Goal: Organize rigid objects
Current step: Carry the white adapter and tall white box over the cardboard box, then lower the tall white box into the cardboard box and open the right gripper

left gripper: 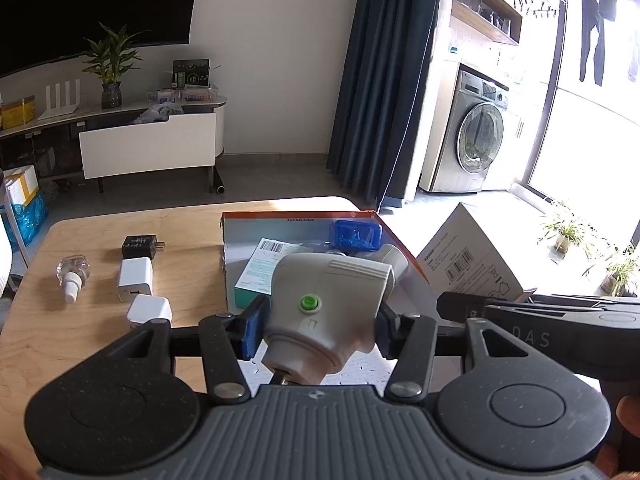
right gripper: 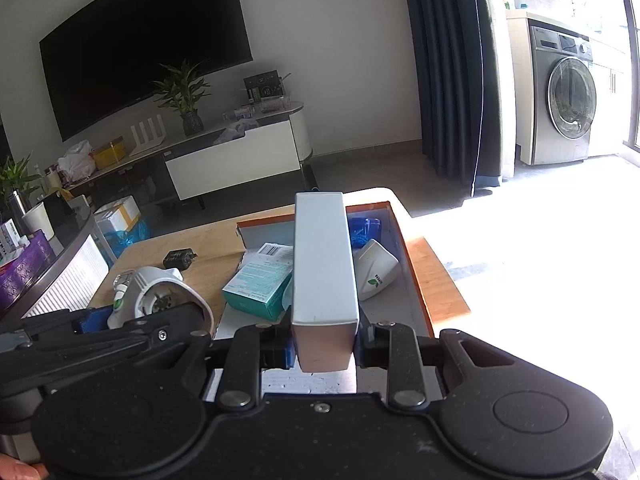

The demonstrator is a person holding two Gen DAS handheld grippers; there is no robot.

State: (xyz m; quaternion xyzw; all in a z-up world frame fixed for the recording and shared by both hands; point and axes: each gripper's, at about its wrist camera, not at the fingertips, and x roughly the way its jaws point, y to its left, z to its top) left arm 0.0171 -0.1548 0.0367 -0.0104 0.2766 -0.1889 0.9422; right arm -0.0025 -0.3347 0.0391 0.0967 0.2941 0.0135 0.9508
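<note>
My left gripper (left gripper: 316, 330) is shut on a white plug-in device (left gripper: 326, 304) with a green button, held near the front of an orange-rimmed cardboard box (left gripper: 404, 252) on the wooden table (left gripper: 100, 344). My right gripper (right gripper: 325, 346) is shut on a long silver-white box (right gripper: 323, 268), held over the same cardboard box (right gripper: 416, 284). Inside lie a teal carton (right gripper: 260, 284), a blue case (right gripper: 366, 230) and a white object with a leaf logo (right gripper: 376, 268). The left gripper and its device (right gripper: 156, 296) show at the left of the right wrist view.
On the table left of the box lie a black charger (left gripper: 140, 246), two white adapters (left gripper: 136, 284) (left gripper: 150, 310) and a small clear bottle (left gripper: 74, 276). A large white carton (left gripper: 476, 260) stands on the floor at the right. A TV cabinet (left gripper: 152, 144) and a washing machine (left gripper: 476, 136) stand beyond.
</note>
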